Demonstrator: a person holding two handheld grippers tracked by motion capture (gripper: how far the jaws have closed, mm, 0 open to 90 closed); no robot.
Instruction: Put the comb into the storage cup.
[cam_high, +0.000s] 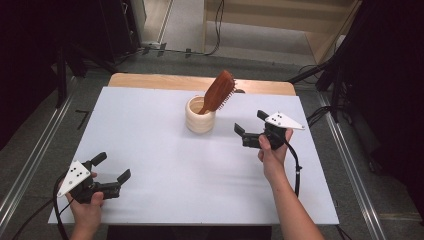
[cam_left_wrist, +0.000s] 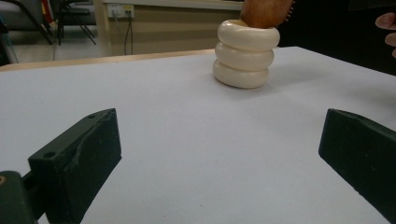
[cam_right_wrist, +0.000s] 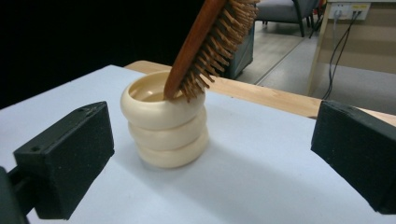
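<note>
Left tongs (cam_high: 111, 168) rest spread and empty at seven o'clock on the white worktop (cam_high: 165, 165). Right tongs (cam_high: 248, 125) hover spread and empty at three o'clock, just beside the cream ribbed cup (cam_high: 200, 116). Beyond centre, toward twelve o'clock, the cup holds a tilted wooden hairbrush (cam_high: 218, 91).

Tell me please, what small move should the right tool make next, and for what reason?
Probably a short advance toward the wooden hairbrush. The right tool is open and empty, apart from the cream ribbed cup but aimed at it. The hairbrush stands handle-down in the cup, leaning on its rim, with the bristled head sticking out above. The left tool is open too, but far back at the near edge.
</note>
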